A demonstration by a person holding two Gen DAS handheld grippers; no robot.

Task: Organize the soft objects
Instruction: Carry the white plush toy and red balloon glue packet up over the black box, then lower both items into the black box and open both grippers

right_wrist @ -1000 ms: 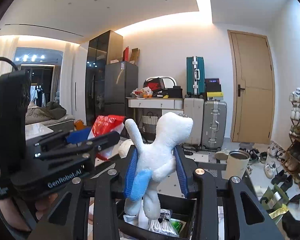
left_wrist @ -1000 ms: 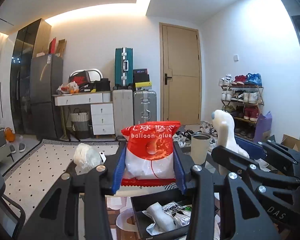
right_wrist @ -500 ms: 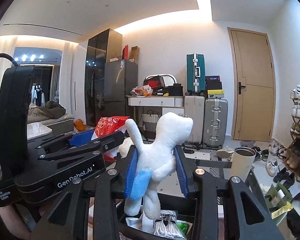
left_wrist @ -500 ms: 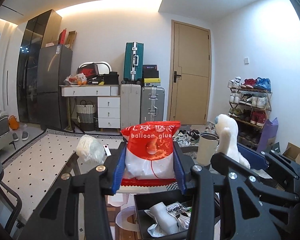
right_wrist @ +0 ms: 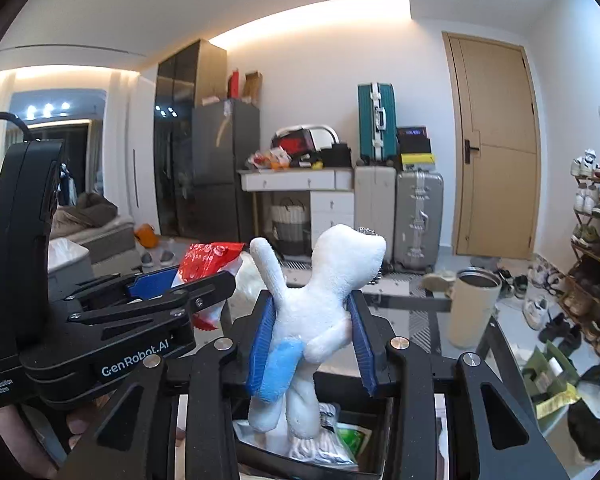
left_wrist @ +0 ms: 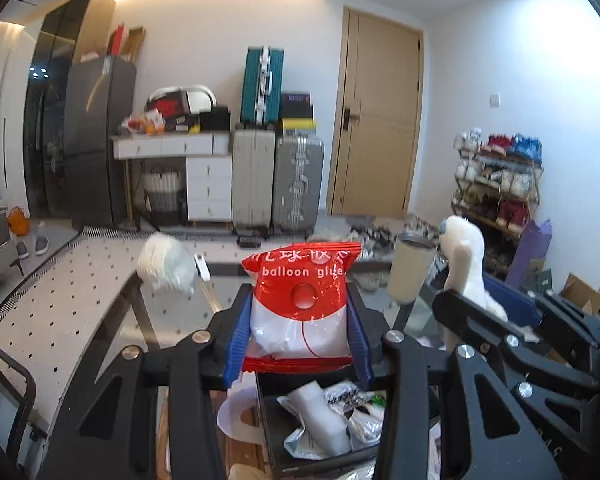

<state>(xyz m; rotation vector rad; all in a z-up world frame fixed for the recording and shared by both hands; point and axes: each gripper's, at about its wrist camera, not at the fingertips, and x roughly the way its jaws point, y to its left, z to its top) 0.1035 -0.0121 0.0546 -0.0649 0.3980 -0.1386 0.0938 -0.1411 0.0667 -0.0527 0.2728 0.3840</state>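
My left gripper (left_wrist: 298, 330) is shut on a red and white "balloon glue" packet (left_wrist: 300, 304), held upright above a black box (left_wrist: 324, 432). In the right wrist view my right gripper (right_wrist: 312, 336) is shut on a white plush toy (right_wrist: 320, 308) with a blue patch; its legs hang over the same black box (right_wrist: 340, 440), which holds several soft packets. The plush (left_wrist: 466, 264) and the right gripper's black frame show at the right of the left wrist view. The left gripper (right_wrist: 168, 284) with the packet (right_wrist: 208, 260) shows at the left of the right wrist view, a hand under it.
A beige tumbler (left_wrist: 410, 268) stands on the glass table (left_wrist: 172, 312) beyond the box, and a white fluffy bundle (left_wrist: 166, 266) lies at the table's far left. Suitcases, a drawer desk, a shoe rack (left_wrist: 496, 184) and a door fill the room behind.
Both grippers have sunk a little toward the black box and tipped downward, each keeping its object. More of the box and the table shows now.
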